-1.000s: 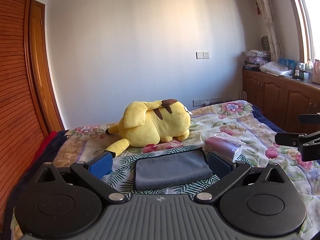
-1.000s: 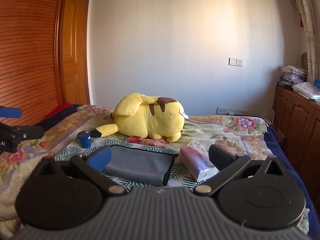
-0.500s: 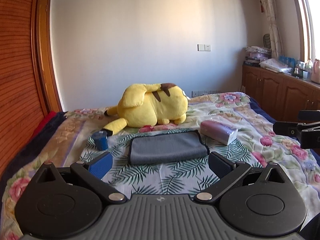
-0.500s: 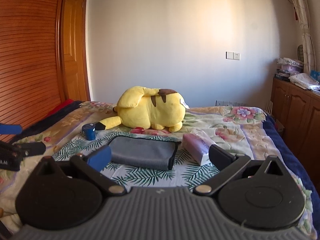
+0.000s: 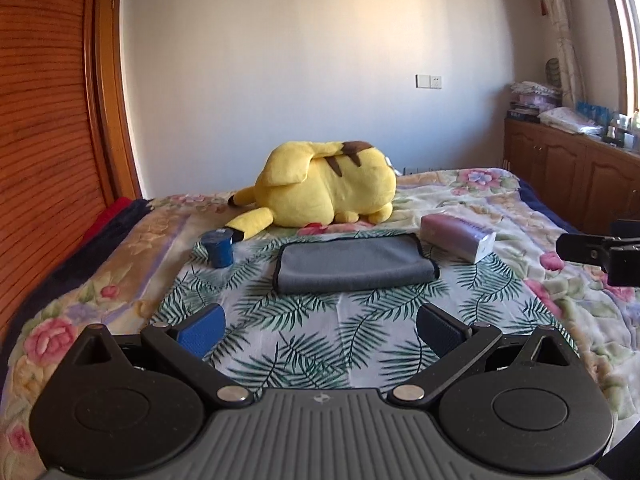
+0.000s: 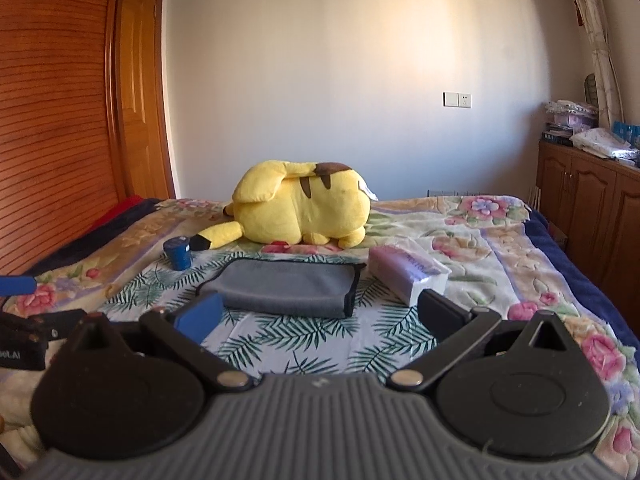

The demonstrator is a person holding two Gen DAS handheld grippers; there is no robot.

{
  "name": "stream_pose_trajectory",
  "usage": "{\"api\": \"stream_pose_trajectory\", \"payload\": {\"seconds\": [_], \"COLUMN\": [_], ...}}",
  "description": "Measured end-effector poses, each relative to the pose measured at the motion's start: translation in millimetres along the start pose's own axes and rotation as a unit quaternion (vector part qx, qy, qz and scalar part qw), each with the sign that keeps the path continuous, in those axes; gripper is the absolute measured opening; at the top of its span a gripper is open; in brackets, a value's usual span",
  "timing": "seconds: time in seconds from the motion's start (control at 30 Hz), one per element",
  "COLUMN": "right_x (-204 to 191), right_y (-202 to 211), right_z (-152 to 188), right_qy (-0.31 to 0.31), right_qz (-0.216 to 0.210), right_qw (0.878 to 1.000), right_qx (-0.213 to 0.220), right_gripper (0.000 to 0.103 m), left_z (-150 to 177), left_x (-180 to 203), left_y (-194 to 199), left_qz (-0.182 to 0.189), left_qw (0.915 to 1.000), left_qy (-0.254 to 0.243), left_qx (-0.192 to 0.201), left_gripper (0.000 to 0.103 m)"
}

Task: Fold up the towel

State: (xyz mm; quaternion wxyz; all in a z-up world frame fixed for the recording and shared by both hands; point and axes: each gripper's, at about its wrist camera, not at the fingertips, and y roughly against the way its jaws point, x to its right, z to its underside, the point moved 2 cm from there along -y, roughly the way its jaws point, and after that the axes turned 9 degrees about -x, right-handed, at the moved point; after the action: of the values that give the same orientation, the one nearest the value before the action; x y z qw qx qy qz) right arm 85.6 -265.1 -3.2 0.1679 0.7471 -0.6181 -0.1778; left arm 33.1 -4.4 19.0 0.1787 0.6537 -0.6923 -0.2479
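The folded grey microfibre towel (image 5: 354, 263) lay on the leaf-patterned bed cover (image 5: 304, 332); left gripper (image 5: 318, 330) and right gripper (image 6: 318, 314) hovered apart, empty.

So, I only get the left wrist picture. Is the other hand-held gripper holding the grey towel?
Observer: No. In the right wrist view the right hand-held gripper is open with nothing between its fingers. The towel lies folded on the bed beyond it.
Operator: Does this one show up there too?
Observer: Barely. The left hand-held gripper shows only at that view's left edge, where one blue fingertip pokes in, well clear of the towel.
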Motion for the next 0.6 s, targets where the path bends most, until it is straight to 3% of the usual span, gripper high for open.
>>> {"api": "stream_pose_trajectory", "payload": {"seconds": [0.6], "right_x": [-17], "right_y": [-17], "right_z": [46], "right_qy": [0.013], "right_qz": [-0.005], "right_qw": [0.999], "right_qx": [-0.047], "right_gripper": [0.103], "left_z": [43], "left_x": [3], "left_y": [-35], "left_qz": [-0.013], "left_qw": [0.9997], "left_qy": [-0.002], "left_qx": [-0.022], "left_gripper": [0.103]}}
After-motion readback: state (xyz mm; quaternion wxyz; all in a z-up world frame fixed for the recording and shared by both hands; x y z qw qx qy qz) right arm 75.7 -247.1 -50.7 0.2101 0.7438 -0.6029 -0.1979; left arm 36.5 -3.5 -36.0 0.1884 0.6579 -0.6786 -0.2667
